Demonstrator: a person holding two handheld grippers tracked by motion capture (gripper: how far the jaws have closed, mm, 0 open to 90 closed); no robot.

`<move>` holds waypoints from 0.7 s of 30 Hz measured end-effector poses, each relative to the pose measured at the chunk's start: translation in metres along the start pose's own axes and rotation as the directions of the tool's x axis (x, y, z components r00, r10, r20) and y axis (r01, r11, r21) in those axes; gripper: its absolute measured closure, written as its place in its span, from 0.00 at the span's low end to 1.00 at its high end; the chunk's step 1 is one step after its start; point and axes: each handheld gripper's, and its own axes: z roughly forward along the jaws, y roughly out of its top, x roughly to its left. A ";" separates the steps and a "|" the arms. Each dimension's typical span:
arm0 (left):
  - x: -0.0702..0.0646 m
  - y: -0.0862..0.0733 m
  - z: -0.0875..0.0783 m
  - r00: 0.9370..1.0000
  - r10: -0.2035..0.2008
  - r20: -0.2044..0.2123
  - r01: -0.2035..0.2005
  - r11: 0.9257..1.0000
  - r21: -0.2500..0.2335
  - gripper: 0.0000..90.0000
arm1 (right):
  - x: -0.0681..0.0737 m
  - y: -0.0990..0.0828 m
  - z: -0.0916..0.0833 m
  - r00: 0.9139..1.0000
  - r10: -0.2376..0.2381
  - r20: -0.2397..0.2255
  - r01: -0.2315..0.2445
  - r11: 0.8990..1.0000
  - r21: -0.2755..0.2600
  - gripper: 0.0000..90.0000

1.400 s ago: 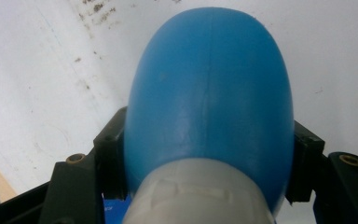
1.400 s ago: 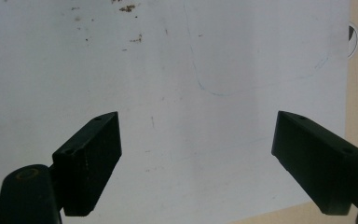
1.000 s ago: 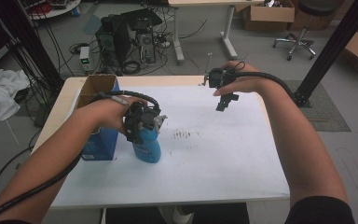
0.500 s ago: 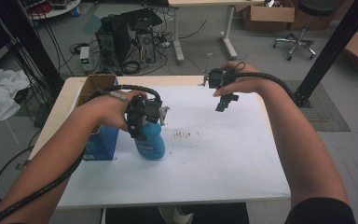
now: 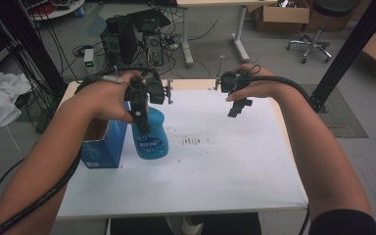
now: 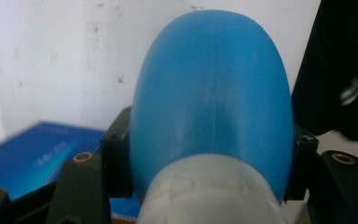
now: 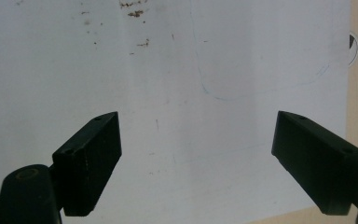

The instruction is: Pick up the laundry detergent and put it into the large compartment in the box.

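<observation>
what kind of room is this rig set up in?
Most likely a lab or workshop: a desktop computer with tangled cables on the floor, cardboard boxes, a rolling office chair behind the white table.

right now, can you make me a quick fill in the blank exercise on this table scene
1. The left gripper is shut on a ____ bottle.
2. The right gripper has its jaws ____, with nothing between them.
3. The box beside the bottle has its top ____.
4. The bottle's cap is coloured ____.

Missing words: blue; open; open; white
</observation>
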 end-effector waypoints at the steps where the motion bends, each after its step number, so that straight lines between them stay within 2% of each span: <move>1: 0.002 -0.002 -0.005 0.999 -0.036 0.008 0.036 0.999 -0.005 0.42 | 0.000 0.000 0.000 1.000 -0.001 0.000 0.001 1.000 -0.001 0.17; 4: 0.008 -0.006 -0.018 0.991 -0.130 0.008 0.130 0.991 -0.009 0.42 | 0.001 0.001 0.000 1.000 -0.004 0.003 0.004 1.000 -0.005 0.17; 5: 0.009 -0.007 -0.022 0.987 -0.160 0.004 0.160 0.987 -0.013 0.42 | 0.001 0.001 0.000 1.000 -0.005 0.002 0.005 1.000 -0.006 0.17; 7: 0.012 -0.009 -0.031 0.976 -0.219 -0.003 0.219 0.976 -0.018 0.42 | 0.001 0.001 0.000 1.000 -0.007 0.000 0.007 1.000 -0.007 0.17; 9: 0.014 -0.011 -0.040 0.961 -0.275 -0.008 0.275 0.961 -0.022 0.42 | 0.001 0.001 0.000 1.000 -0.009 -0.002 0.009 1.000 -0.007 0.17; 13: 0.019 -0.017 -0.056 0.926 -0.378 -0.015 0.377 0.925 -0.048 0.42 | 0.000 0.001 0.000 1.000 -0.012 -0.004 0.012 1.000 -0.008 0.17; 15: 0.022 -0.021 -0.065 0.903 -0.429 -0.005 0.429 0.902 -0.056 0.42 | 0.001 0.001 0.000 1.000 -0.014 -0.004 0.014 1.000 -0.007 0.17; 18: 0.026 -0.028 -0.075 0.873 -0.487 0.001 0.486 0.871 -0.073 0.42 | 0.001 0.002 0.000 1.000 -0.019 -0.004 0.019 1.000 -0.008 0.17; 21: 0.029 -0.033 -0.085 0.846 -0.533 -0.017 0.531 0.845 -0.067 0.42 | 0.002 0.003 -0.001 1.000 -0.021 -0.004 0.021 1.000 -0.006 0.17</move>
